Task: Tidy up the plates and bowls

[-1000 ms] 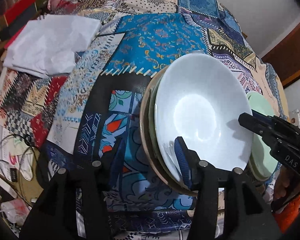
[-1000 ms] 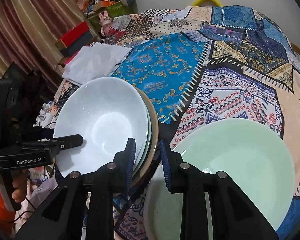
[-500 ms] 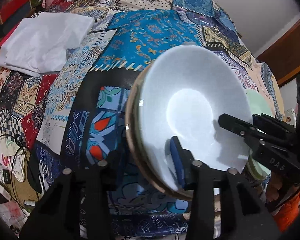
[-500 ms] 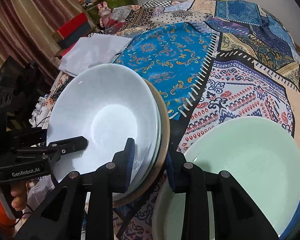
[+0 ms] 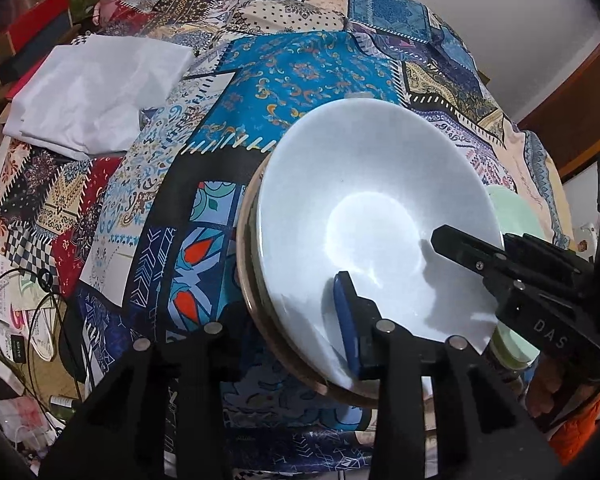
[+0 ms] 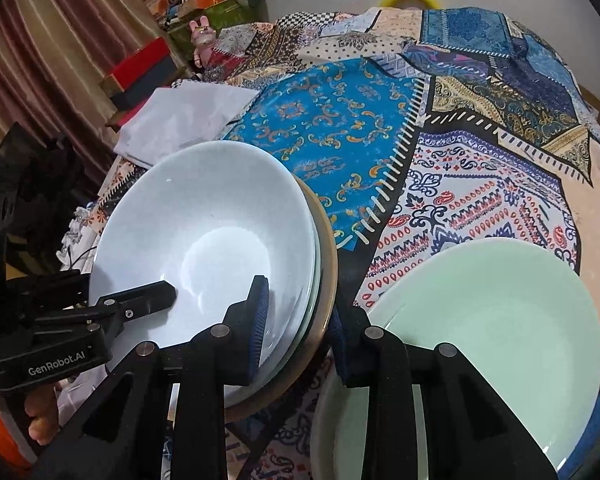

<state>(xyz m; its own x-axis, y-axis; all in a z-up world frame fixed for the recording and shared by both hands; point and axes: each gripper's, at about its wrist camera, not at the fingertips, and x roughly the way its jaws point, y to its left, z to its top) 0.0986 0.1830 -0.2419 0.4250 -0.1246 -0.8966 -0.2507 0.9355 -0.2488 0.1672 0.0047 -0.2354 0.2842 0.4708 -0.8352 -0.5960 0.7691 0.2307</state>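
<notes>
**Lifting a nested stack with both claws**

Gripping the stack of dishes (image 5: 256, 280) from two sides, I hold it tilted above the patchwork-covered surface (image 6: 480, 208). The stack has a pale white bowl (image 5: 364, 208) on top, at least one thin rim under it, and a tan plate (image 6: 326, 264) at the bottom. My left claw (image 5: 292, 320) has just been closing and is clenched on the stack's near-left edge: one blue pad lies inside the white bowl, while the other finger sits behind the tan plate, mostly hidden. My right claw (image 6: 298, 320) is clamped on the opposite edge, one pad in the bowl and the other against the plate's underside. Each claw appears in the other's view, reaching over the rim.

A green bowl (image 6: 480, 344) rests apart on the surface, just beside the raised stack on the right; whether another dish lies beneath it I cannot tell. A folded white cloth (image 5: 92, 88) lies well away at the far left.

Progress, as I judge it: several dishes are already nested together, so the sorting is partly done. Remaining steps are to set the stack down somewhere and to deal with the green bowl, either joining it to the stack or keeping bowls and plates in separate piles.
</notes>
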